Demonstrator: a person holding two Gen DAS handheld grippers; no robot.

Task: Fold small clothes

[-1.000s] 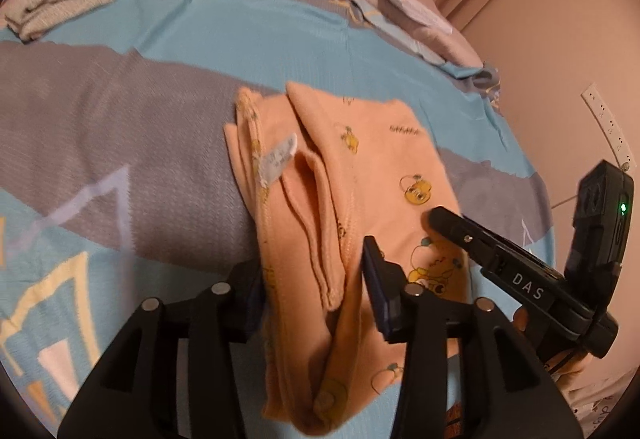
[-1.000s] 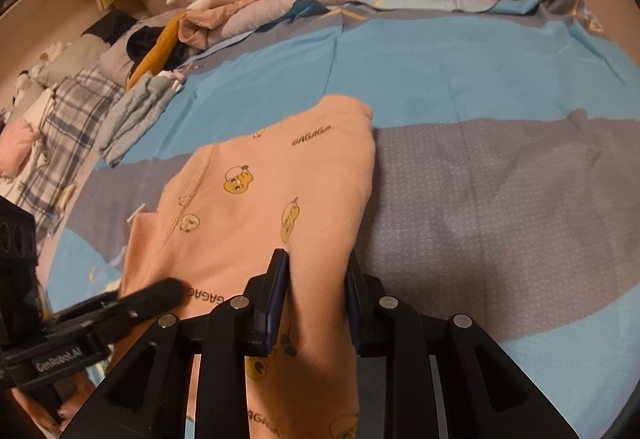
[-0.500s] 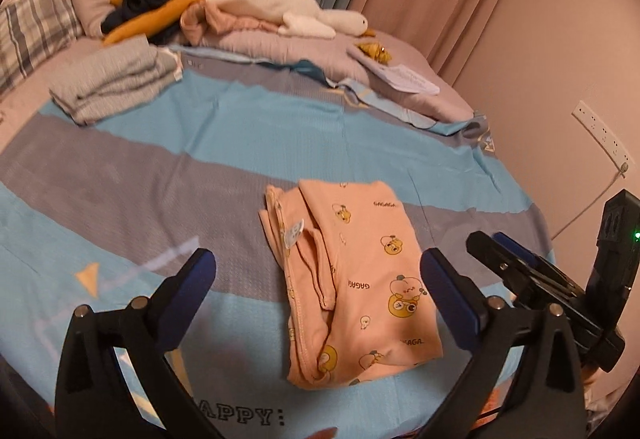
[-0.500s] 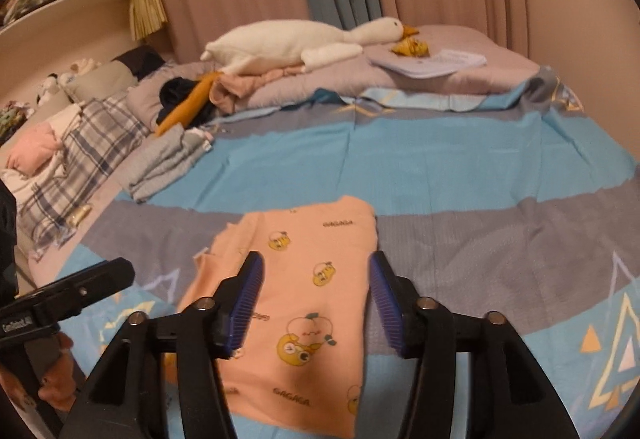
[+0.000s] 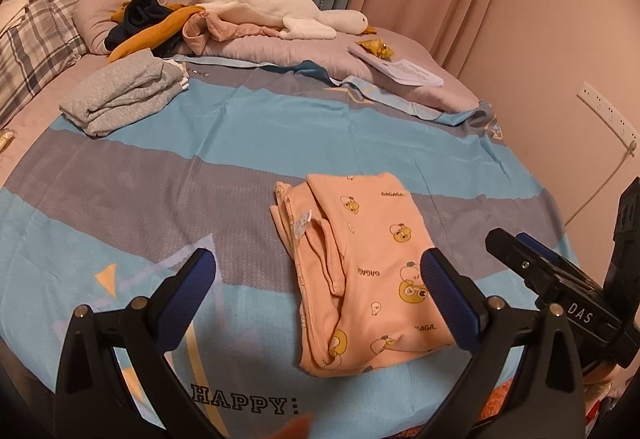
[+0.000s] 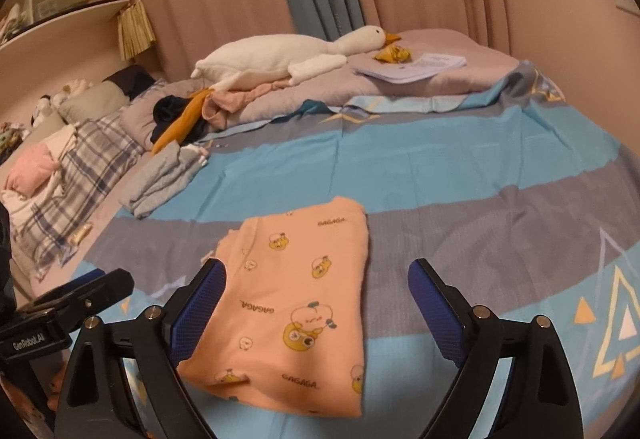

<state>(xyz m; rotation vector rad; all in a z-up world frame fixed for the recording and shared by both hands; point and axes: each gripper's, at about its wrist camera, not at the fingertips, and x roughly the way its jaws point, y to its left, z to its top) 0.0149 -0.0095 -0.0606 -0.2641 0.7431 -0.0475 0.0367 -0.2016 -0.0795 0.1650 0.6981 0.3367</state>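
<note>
Both tools spread wide above folded peach garment (image 5: pixel 360 271)

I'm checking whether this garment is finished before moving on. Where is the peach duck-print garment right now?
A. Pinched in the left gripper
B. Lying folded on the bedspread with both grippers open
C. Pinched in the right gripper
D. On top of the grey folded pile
B: the peach garment lies folded on the bedspread, and both the left gripper and the right gripper hover with jaws wide apart, holding nothing.
</note>
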